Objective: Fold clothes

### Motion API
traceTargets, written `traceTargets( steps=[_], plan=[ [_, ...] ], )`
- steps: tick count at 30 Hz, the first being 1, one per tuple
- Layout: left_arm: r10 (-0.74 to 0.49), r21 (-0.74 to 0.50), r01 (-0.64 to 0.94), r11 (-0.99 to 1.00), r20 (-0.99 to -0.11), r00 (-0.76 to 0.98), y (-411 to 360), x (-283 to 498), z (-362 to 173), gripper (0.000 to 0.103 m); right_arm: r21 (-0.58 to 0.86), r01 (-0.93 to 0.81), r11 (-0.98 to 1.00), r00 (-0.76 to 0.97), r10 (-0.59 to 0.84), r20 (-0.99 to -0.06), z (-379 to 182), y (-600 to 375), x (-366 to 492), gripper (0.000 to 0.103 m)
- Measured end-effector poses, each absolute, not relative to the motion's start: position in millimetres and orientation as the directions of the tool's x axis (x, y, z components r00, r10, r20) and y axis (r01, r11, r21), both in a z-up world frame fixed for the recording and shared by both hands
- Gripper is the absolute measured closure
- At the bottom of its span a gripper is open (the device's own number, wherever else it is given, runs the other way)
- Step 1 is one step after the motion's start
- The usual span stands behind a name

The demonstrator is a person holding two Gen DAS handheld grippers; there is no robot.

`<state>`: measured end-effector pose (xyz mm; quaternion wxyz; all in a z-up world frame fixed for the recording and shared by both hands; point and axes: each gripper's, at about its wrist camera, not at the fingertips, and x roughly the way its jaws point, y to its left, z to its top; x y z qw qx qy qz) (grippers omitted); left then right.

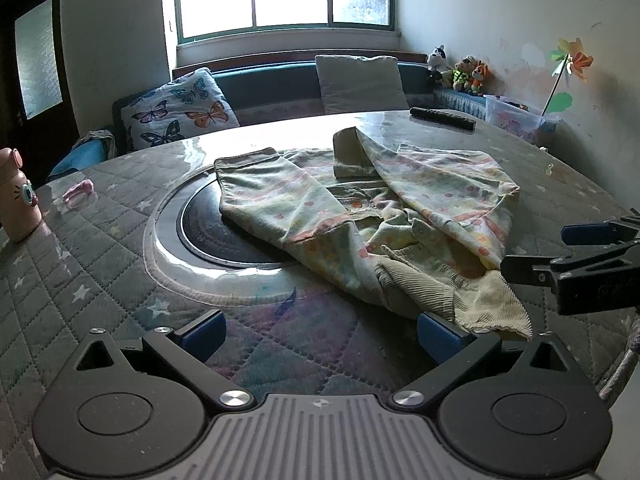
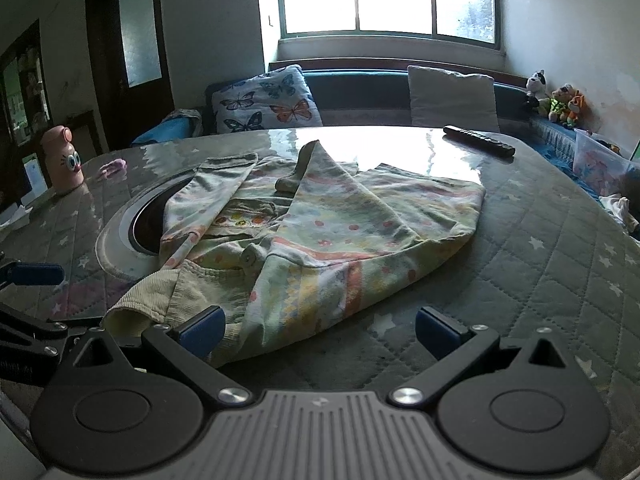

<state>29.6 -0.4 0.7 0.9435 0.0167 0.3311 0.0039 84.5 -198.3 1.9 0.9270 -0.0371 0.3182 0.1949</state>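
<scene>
Left wrist view: the left gripper (image 1: 320, 336) is held low and level over a quilted table (image 1: 100, 280), its blue-padded fingers (image 1: 204, 334) spread wide with nothing between them. A pale patterned garment (image 1: 360, 216) is seen crumpled at the table's middle, partly over a dark round inset (image 1: 216, 232); its ribbed hem (image 1: 460, 292) lies just beside the right-hand finger. In the right wrist view, the right gripper (image 2: 320, 330) is likewise held low, fully parted and empty, the garment's near edge lying between its fingers. A remote control (image 2: 478, 140) rests beyond.
</scene>
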Motion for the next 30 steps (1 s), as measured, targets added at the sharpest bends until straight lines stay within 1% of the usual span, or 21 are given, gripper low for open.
traceTargets(
  steps=[19,30],
  plan=[
    [0.003,0.025,0.017,1.0,-0.621,0.784,-6.8,18.7,-0.3,0.0,0.007,-0.412,0.911,0.683,0.314,-0.66,-22.6,-186.3,77.3,0.001],
    [-0.004,0.023,0.023,0.999,-0.618,0.786,-9.4,19.9,0.9,0.0,-0.016,-0.418,0.908,0.695,0.308,-0.65,-26.6,-187.0,73.5,0.0]
  ],
)
